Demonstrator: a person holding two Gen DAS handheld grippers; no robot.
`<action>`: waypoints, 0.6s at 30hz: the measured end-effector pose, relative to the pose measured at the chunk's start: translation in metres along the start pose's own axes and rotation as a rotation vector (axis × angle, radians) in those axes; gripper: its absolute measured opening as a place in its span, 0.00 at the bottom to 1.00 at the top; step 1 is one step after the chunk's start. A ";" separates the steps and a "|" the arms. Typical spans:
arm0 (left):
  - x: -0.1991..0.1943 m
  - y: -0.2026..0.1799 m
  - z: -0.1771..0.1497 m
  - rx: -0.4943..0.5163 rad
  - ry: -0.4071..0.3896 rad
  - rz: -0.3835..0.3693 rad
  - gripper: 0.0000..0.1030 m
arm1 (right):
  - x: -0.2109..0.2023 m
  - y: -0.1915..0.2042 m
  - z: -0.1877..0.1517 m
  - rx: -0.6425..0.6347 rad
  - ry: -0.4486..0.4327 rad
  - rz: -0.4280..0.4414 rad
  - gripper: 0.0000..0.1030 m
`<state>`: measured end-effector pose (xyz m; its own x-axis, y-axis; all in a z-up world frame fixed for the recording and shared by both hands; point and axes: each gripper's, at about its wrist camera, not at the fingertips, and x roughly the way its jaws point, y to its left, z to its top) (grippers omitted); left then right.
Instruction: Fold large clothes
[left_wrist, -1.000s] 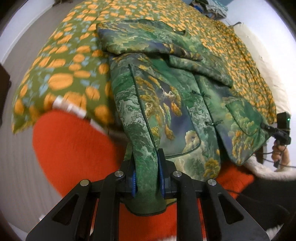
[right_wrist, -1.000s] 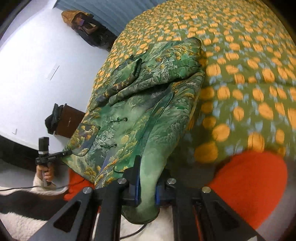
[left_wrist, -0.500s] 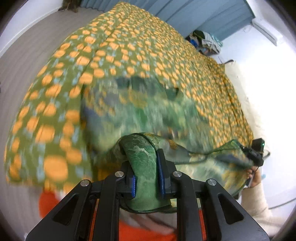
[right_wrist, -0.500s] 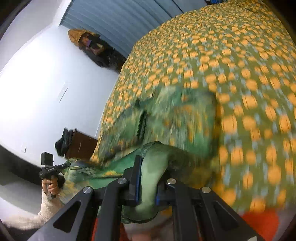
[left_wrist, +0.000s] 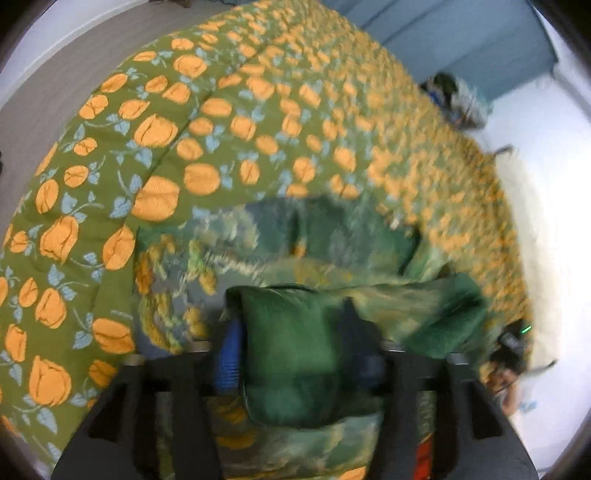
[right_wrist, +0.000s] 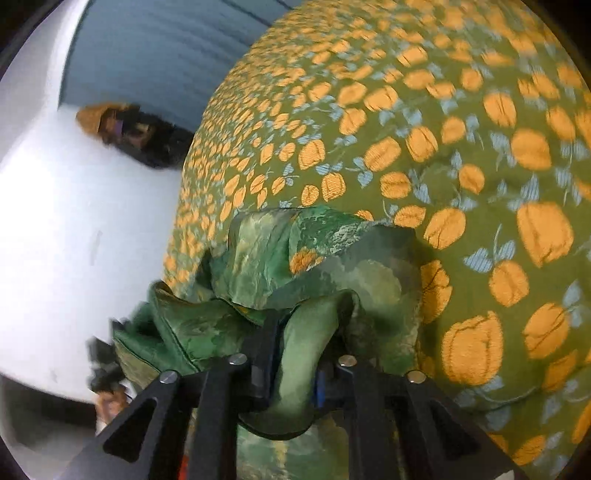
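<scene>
The large green brocade jacket (left_wrist: 258, 251) lies on the bed, its lower part lifted and doubled forward over the rest. My left gripper (left_wrist: 291, 354) is shut on a thick green fold of its hem; the view is blurred. My right gripper (right_wrist: 295, 354) is shut on the other hem corner, with the jacket (right_wrist: 325, 258) bunched just in front of it. The other gripper shows at the right edge of the left wrist view (left_wrist: 513, 343) and at the left edge of the right wrist view (right_wrist: 103, 369).
The bed is covered by an olive quilt with orange flowers (left_wrist: 221, 122), which also shows in the right wrist view (right_wrist: 461, 147). A blue curtain (left_wrist: 461, 40) hangs behind. A pile of clothes (right_wrist: 125, 129) sits by the white wall. Grey floor (left_wrist: 74, 66) lies left of the bed.
Both grippers have carried the jacket's hem up and forward over the bed. The jacket, spread flat a second ago, is now doubled over itself. The red cloth has left view.
</scene>
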<state>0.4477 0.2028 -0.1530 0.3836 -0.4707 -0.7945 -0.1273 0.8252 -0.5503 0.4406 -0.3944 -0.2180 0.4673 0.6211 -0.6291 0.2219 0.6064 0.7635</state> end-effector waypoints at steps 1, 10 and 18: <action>-0.009 -0.001 0.003 -0.014 -0.029 -0.033 0.78 | -0.002 -0.004 0.003 0.048 0.005 0.041 0.34; -0.030 -0.007 -0.021 0.188 -0.022 -0.012 0.94 | -0.046 0.032 0.007 -0.139 -0.122 -0.021 0.77; 0.053 -0.021 -0.039 0.246 0.057 0.206 0.32 | 0.022 0.057 -0.019 -0.443 -0.027 -0.354 0.67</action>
<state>0.4353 0.1484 -0.1934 0.3200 -0.2973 -0.8995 0.0311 0.9523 -0.3037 0.4474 -0.3363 -0.1909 0.4529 0.3322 -0.8273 -0.0079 0.9294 0.3689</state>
